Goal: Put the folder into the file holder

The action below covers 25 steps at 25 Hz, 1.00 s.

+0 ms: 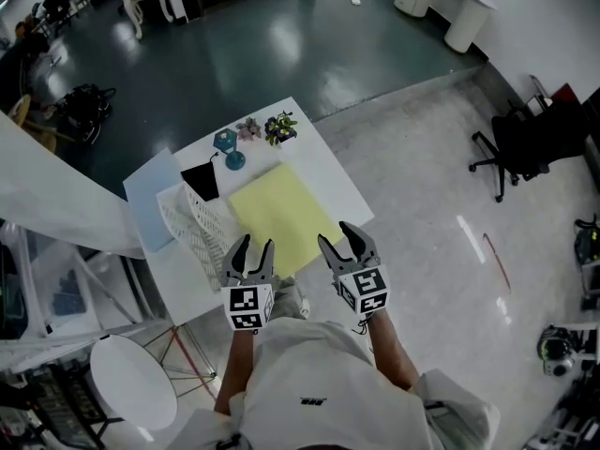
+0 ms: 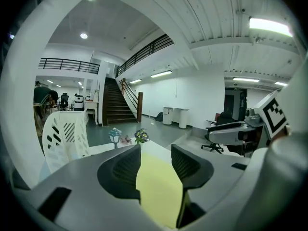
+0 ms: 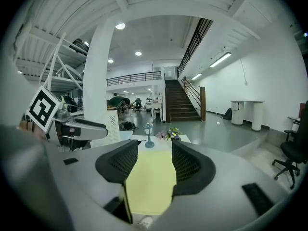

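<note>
A pale yellow folder (image 1: pixel 279 216) lies flat in the middle of the white table (image 1: pixel 325 170). Left of it stands a white slotted file holder (image 1: pixel 195 223), which rises at the left of the left gripper view (image 2: pixel 65 137). My left gripper (image 1: pixel 256 244) hovers open over the folder's near left corner. My right gripper (image 1: pixel 336 234) is open at the near right corner. Between each pair of jaws only the folder beyond shows (image 2: pixel 156 191) (image 3: pixel 150 182); neither gripper (image 2: pixel 155 153) (image 3: pixel 155 146) holds anything.
At the table's far edge stand a small teal lamp (image 1: pixel 230 148) and a pot of flowers (image 1: pixel 279 127). A black object (image 1: pixel 200 181) and a light blue sheet (image 1: pixel 150 200) lie near the holder. A round white stool (image 1: pixel 131 382) stands left of me, an office chair (image 1: pixel 525 143) far right.
</note>
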Motion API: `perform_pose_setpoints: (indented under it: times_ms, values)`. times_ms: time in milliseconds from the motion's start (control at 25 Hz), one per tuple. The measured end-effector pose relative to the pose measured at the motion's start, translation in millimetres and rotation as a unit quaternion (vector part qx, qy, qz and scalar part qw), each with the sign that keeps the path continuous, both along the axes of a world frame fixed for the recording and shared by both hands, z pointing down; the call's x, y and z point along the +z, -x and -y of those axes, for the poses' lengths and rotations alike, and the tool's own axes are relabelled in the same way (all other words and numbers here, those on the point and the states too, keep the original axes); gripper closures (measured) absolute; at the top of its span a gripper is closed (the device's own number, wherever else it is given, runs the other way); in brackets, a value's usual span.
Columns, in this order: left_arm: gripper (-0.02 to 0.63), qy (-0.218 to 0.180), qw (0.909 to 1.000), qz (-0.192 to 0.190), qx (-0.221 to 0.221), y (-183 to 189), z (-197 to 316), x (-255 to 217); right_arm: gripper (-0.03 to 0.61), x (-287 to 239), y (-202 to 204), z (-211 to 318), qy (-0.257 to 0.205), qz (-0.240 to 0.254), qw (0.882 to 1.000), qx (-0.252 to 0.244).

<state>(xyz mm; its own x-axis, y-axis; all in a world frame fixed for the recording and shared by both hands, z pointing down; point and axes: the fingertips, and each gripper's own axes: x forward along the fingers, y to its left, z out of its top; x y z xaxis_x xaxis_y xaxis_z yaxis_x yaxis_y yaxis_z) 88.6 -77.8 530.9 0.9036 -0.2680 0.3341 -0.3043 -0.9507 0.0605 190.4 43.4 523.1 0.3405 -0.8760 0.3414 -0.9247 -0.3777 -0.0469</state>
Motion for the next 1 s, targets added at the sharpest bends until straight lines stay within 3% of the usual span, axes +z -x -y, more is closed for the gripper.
perform_pose_setpoints:
  times_ms: [480, 1000]
  values:
    - [0.351, 0.077, 0.9943, 0.053, -0.051, -47.1, 72.7, 70.8, 0.353, 51.2, -59.1, 63.6, 0.073, 0.020, 0.997, -0.017]
    - [0.310, 0.149, 0.9782, 0.116, -0.088, -77.0, 126.1, 145.3, 0.351, 112.9, -102.5, 126.4, 0.157, 0.063, 0.984, -0.052]
